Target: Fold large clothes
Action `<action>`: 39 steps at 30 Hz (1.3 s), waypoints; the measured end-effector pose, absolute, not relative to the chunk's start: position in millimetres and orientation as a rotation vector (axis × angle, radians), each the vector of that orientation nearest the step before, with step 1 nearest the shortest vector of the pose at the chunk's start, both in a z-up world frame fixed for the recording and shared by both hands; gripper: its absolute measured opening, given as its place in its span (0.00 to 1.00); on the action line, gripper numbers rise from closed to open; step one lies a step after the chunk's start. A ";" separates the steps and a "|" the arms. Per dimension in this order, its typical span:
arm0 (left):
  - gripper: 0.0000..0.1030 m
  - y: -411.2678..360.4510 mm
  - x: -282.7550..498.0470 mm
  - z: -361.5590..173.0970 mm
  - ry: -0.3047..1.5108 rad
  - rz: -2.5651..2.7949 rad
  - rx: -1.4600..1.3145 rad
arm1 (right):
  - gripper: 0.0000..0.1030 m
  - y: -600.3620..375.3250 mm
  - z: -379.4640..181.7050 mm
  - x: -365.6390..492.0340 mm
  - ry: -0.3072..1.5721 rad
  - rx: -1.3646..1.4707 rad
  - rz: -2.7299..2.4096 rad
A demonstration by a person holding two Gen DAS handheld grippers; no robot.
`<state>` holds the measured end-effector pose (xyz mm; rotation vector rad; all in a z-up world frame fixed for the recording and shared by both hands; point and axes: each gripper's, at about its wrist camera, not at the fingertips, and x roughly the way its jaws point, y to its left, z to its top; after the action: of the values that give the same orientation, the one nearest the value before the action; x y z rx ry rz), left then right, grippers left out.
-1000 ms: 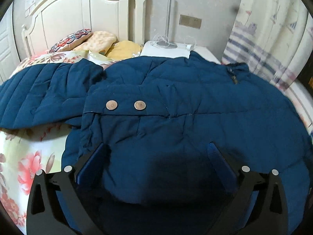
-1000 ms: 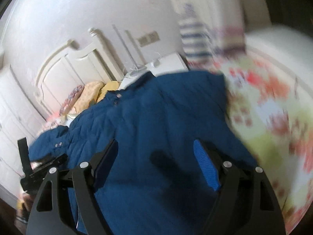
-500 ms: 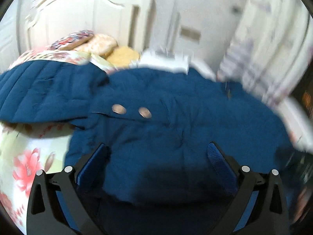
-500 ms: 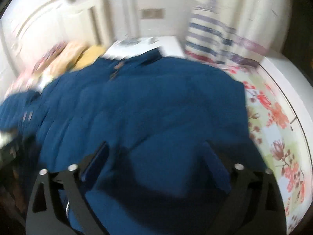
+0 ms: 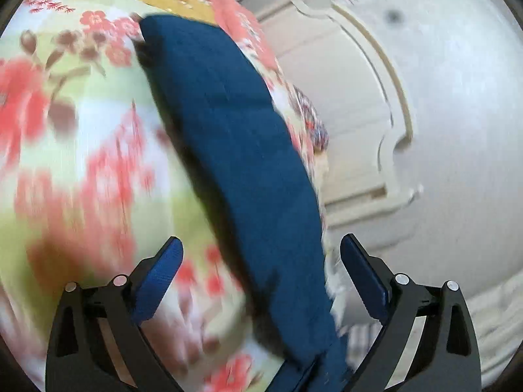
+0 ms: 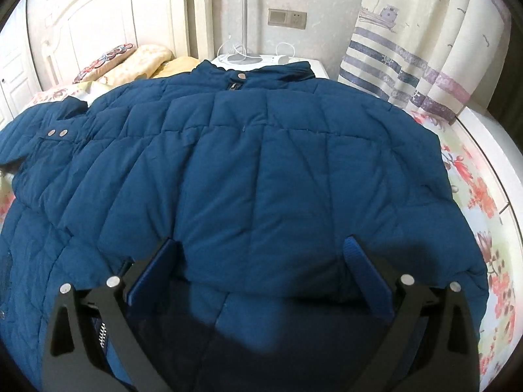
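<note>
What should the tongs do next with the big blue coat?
Probably close the left tongs on the blue sleeve that runs between their open jaws. It lies stretched out over the flowery sheet, not yet folded in, so it likely needs grabbing.

**Coat fills the bed; free room at the right edge and above**

The blue padded coat [image 6: 261,170] covers most of the bed [image 6: 474,196], leaving a strip of floral sheet bare along the right side. Beyond the collar stand the headboard [image 6: 108,19], pillows [image 6: 130,60], a white nightstand [image 6: 313,65] with a lamp pole and cables, and a hanging curtain [image 6: 418,42], all closing off the far end. In the blurred left wrist view a blue sleeve [image 5: 248,170] lies between open sheet on one side and the headboard on the other.
</note>
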<state>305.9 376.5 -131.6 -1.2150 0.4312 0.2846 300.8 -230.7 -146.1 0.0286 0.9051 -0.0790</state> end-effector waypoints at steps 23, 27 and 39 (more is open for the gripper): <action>0.05 13.9 348.2 -5.4 0.440 -0.296 -0.157 | 0.88 -343.6 -109.2 228.7 0.426 0.593 -0.303; 0.06 -89.9 363.6 -66.9 0.675 -0.433 0.009 | 0.88 -370.3 -118.1 220.1 0.403 0.706 -0.370; 0.10 -83.1 320.9 -54.7 0.547 -0.464 0.173 | 0.88 -373.5 -125.4 223.6 0.438 0.721 -0.335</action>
<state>320.9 -83.1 -54.7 0.1726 0.5468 -0.4635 223.6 -373.5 -125.4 0.7212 0.4377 -0.3350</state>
